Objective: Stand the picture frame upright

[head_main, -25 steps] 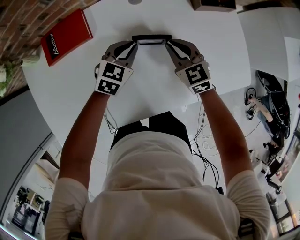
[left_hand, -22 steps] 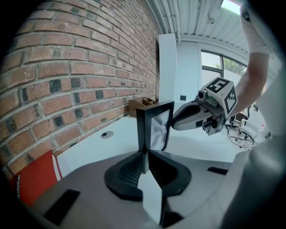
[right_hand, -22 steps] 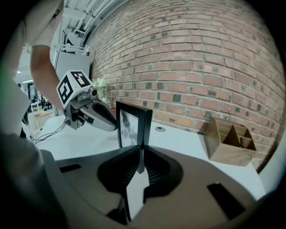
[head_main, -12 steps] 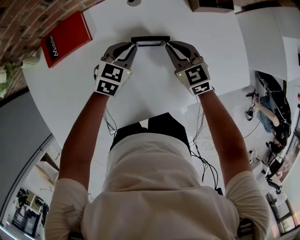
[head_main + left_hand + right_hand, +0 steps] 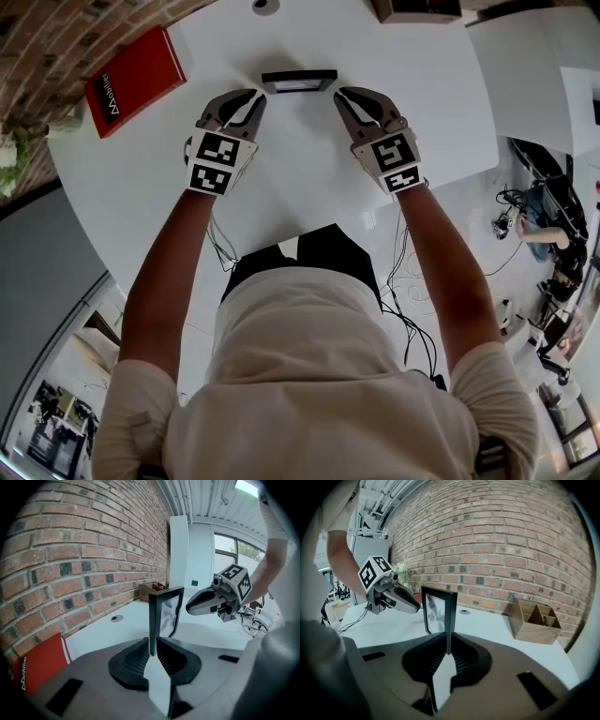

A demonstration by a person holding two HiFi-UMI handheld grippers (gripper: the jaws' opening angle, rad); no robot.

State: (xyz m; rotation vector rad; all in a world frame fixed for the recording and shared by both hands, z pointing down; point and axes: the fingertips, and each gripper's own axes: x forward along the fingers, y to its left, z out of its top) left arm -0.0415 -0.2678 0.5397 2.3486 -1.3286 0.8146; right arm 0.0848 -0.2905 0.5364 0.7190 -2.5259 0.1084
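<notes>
In the head view the picture frame (image 5: 299, 82) is seen standing upright near the far edge of the worktop (image 5: 309, 178), so the task is judged done. The left tongs (image 5: 249, 97) and right tongs (image 5: 343, 97), which were touching its ends a second ago, are now drawn clear. In the left gripper view the left tongs are opening with nothing pinched. In the right gripper view the right tongs are slightly spread and empty.
</notes>
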